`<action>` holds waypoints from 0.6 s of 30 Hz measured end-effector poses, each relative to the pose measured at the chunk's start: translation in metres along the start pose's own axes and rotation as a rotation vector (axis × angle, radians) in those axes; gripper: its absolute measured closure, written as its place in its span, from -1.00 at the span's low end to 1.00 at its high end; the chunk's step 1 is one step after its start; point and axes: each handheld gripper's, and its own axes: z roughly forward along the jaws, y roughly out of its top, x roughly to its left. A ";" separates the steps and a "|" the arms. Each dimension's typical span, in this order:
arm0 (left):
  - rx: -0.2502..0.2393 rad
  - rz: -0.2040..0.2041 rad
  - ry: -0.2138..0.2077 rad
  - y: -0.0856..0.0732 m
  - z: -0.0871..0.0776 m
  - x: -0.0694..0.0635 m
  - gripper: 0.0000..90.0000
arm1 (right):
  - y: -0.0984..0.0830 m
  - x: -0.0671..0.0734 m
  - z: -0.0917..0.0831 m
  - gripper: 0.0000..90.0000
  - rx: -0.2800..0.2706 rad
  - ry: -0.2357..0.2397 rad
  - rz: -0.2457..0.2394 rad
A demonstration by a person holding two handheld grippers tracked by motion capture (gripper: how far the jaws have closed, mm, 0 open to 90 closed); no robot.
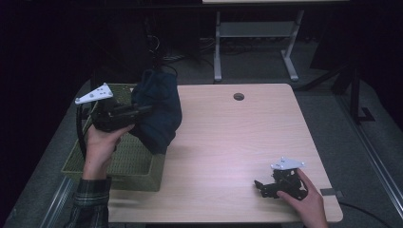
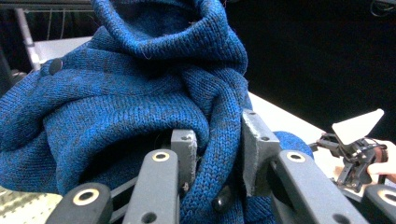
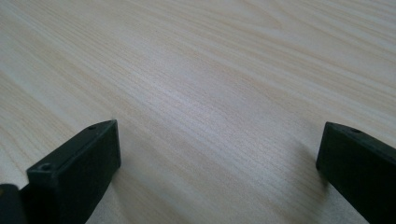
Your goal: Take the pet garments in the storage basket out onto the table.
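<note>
A dark blue knitted garment hangs bunched over the right edge of a green woven basket. My left gripper is shut on a fold of it, held above the basket by a hand in a plaid sleeve. In the left gripper view the blue knit is pinched between the two grey pads, with a dark button just below. My right gripper rests low on the wooden table at the front right. Its jaws stand wide apart over bare wood.
The basket sits at the table's left front corner, overhanging the edge. A round cable hole lies near the table's far edge. A white desk frame stands on the dark floor behind. The right hand and its gripper appear far off in the left gripper view.
</note>
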 end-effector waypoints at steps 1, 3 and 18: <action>0.000 0.000 -0.005 0.001 0.002 -0.002 0.55 | 0.000 0.000 0.000 -1.00 0.000 0.000 0.000; 0.005 0.008 -0.014 0.001 0.008 -0.005 0.55 | 0.000 0.000 0.000 -1.00 0.001 -0.001 0.001; 0.038 0.040 -0.091 0.005 0.052 -0.028 0.54 | 0.000 0.001 0.000 -1.00 0.003 0.001 0.007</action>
